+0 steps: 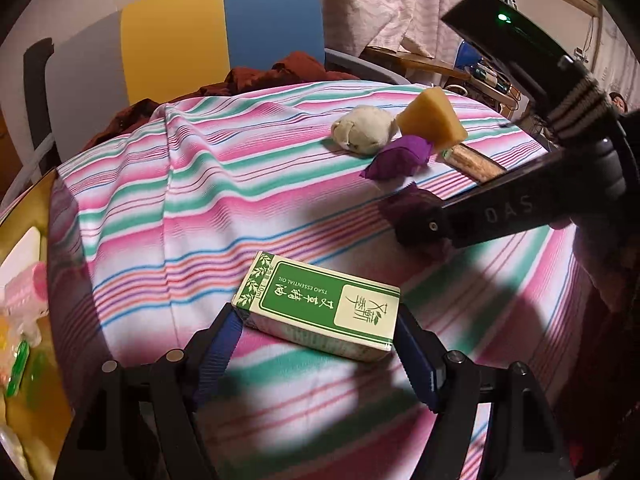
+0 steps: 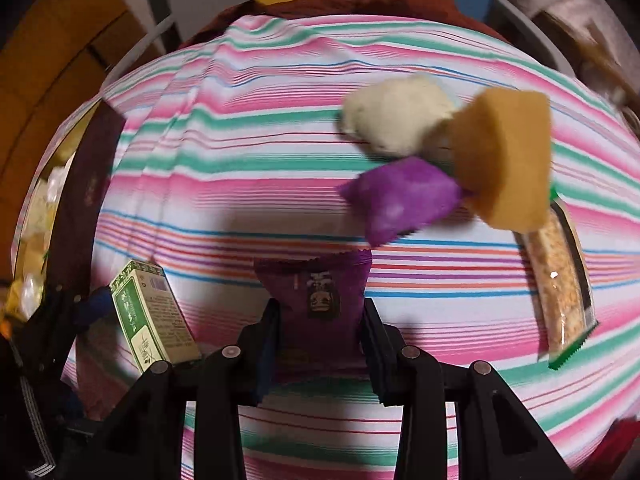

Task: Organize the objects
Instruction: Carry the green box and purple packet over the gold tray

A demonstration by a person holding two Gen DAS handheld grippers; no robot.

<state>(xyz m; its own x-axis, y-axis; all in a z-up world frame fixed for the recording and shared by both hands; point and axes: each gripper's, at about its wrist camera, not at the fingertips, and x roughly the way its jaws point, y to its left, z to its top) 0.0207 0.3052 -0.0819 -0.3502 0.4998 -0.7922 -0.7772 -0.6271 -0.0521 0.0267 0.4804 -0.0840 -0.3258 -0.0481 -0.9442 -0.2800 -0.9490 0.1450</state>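
A striped cloth (image 1: pixel 200 200) in pink, green, white and blue is covering the table, wrinkling into folds toward its far left. Lying on it toward the far right is a cluster: a whitish lumpy bundle (image 1: pixel 363 129) is sitting beside a yellow-orange wedge (image 1: pixel 432 120), and a bright purple packet (image 1: pixel 398 157) is lying just in front of them, touching the wedge. A clear-wrapped bar of grainy snack (image 2: pixel 560 280) is stretching out from under the wedge toward the near right. Nearer, a green and cream box (image 1: pixel 320 306) is resting flat on the cloth. A darker purple packet (image 2: pixel 316 292) is sitting near the middle; whether it is touching the cloth cannot be told.
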